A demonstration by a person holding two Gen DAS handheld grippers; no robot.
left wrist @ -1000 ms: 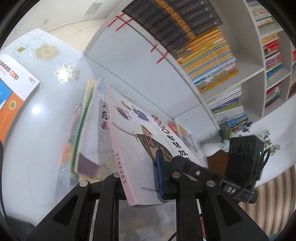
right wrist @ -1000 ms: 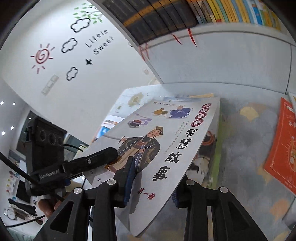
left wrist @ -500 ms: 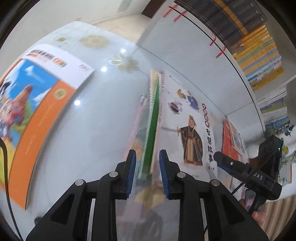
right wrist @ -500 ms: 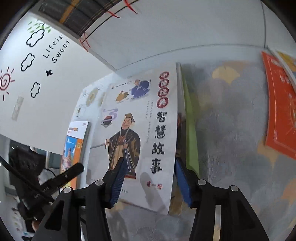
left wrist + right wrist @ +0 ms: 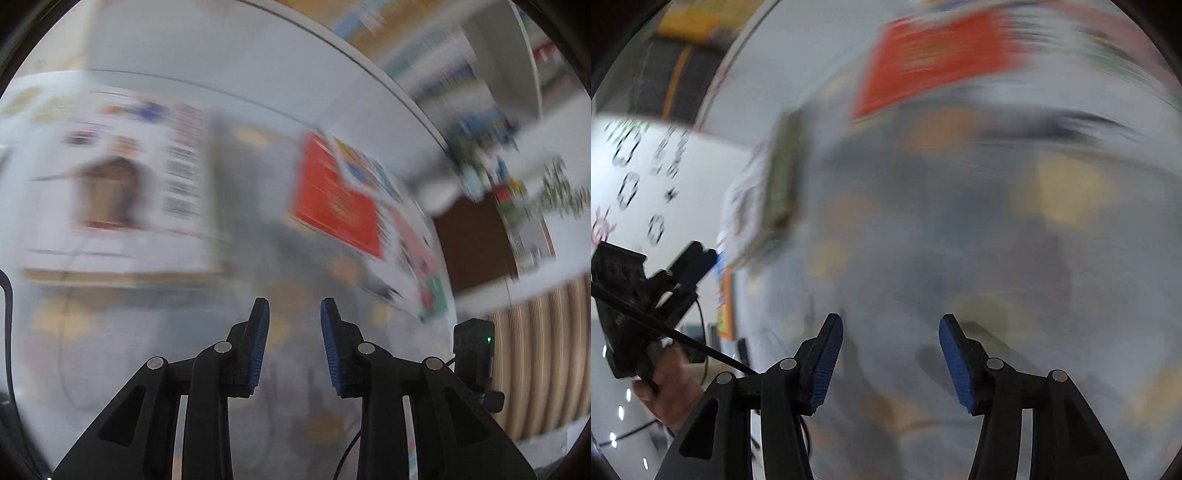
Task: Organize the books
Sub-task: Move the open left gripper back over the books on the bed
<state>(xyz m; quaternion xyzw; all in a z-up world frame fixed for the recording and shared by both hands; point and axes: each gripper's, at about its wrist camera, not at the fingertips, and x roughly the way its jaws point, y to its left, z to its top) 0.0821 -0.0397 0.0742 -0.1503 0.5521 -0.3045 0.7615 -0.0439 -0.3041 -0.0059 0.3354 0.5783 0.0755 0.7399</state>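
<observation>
Both views are smeared by motion. The white storybook (image 5: 122,184) lies flat on top of a stack with a green edge (image 5: 779,173), to the left of both grippers. A red book (image 5: 336,206) lies on the table further right, and it shows at the top of the right wrist view (image 5: 934,55). My left gripper (image 5: 294,314) hovers over bare table between the stack and the red book, its jaws opening with nothing between them. My right gripper (image 5: 891,328) stands open and empty over the table. The left gripper (image 5: 698,258) appears at the left edge there, held by a hand (image 5: 672,391).
The glossy table (image 5: 960,240) has a pale flower pattern. More flat books (image 5: 413,240) lie beyond the red one. A white bookshelf (image 5: 461,74) full of books stands behind the table. An orange book (image 5: 726,306) lies at the far left.
Both grippers have let go of the white storybook, which now lies flat on the stack. Both have opened and swung right, toward the red book.
</observation>
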